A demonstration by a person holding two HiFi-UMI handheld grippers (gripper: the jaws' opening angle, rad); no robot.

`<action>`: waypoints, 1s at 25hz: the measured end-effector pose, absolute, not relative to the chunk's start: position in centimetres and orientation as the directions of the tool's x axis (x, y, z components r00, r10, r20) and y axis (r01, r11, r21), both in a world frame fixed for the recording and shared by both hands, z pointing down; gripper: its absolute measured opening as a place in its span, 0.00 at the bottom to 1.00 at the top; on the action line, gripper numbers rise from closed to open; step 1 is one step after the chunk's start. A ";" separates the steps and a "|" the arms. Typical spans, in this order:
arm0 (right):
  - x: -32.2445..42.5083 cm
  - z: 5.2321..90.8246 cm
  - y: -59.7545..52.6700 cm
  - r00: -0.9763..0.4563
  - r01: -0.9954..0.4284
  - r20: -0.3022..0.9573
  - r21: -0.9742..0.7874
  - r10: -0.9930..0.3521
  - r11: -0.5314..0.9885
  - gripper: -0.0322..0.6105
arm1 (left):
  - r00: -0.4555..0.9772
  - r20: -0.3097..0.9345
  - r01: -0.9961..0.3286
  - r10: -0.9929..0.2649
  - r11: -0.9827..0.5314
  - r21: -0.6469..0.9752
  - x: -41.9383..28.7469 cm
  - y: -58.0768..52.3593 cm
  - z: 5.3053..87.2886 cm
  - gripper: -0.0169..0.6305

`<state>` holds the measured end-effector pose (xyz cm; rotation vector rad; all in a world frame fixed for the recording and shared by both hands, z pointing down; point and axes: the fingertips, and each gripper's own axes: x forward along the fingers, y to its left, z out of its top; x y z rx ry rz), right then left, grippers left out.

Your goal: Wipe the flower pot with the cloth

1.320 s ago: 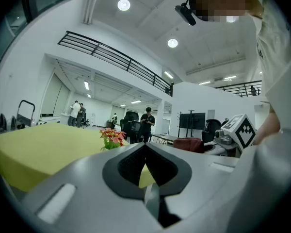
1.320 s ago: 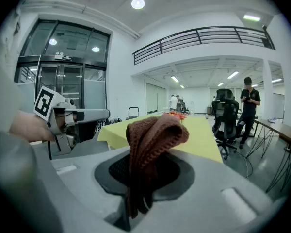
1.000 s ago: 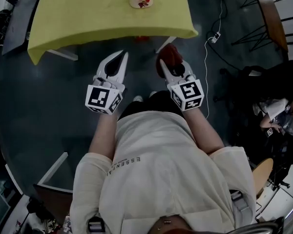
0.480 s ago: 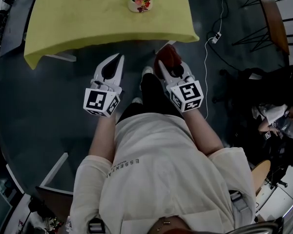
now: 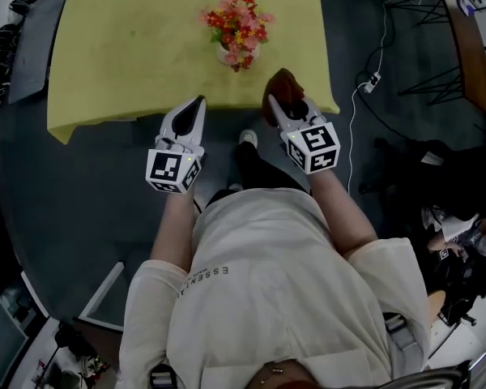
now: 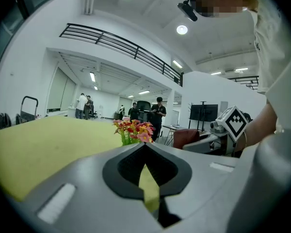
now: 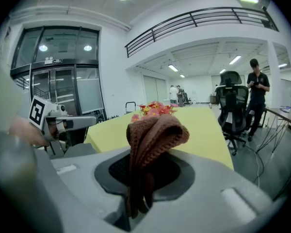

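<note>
A white flower pot [image 5: 230,55] with red and pink flowers [image 5: 238,21] stands on the yellow-green table [image 5: 121,47], near its front edge. My right gripper [image 5: 277,96] is shut on a brown knitted cloth [image 7: 153,135], which bulges above the jaws; its tip is at the table's front edge, right of the pot. My left gripper [image 5: 198,104] is shut with nothing in it, its tip at the table edge, front left of the pot. The flowers [image 6: 134,129] show past the left jaws and the same flowers [image 7: 155,108] show behind the cloth.
A white cable [image 5: 352,112] runs along the dark floor right of the table. Black chairs and stands [image 5: 437,79] crowd the right side. An office chair [image 7: 233,110] and a standing person [image 7: 256,96] are beyond the table's right end. My legs and shoe [image 5: 247,138] are below the table edge.
Both grippers have moved forward to the table's front edge, and the table and flower pot now lie closer and lower in the head view. The cloth stays in the right gripper.
</note>
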<state>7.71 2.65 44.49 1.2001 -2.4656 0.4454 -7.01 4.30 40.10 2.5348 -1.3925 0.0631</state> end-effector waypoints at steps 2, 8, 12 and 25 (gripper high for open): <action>7.3 45.8 0.3 -0.603 -0.770 0.482 -0.142 -0.636 0.622 0.15 | 0.541 0.166 -0.835 -0.824 -0.505 0.217 -6.7 1.7 40.5 0.05; 5.5 49.6 -4.0 -0.660 -0.685 0.562 -0.178 -0.498 0.706 0.15 | 0.564 0.221 -0.823 -0.796 -0.519 0.231 -5.2 -4.2 42.9 0.05; 3.6 51.1 -4.7 -0.702 -0.623 0.585 -0.226 -0.408 0.749 0.15 | 0.579 0.248 -0.814 -0.777 -0.535 0.224 -4.6 -7.4 44.5 0.05; -4.6 53.3 -2.3 -0.773 -0.376 0.624 -0.304 -0.115 0.875 0.15 | 0.692 0.323 -0.721 -0.645 -0.636 0.275 -2.8 -9.6 47.5 0.05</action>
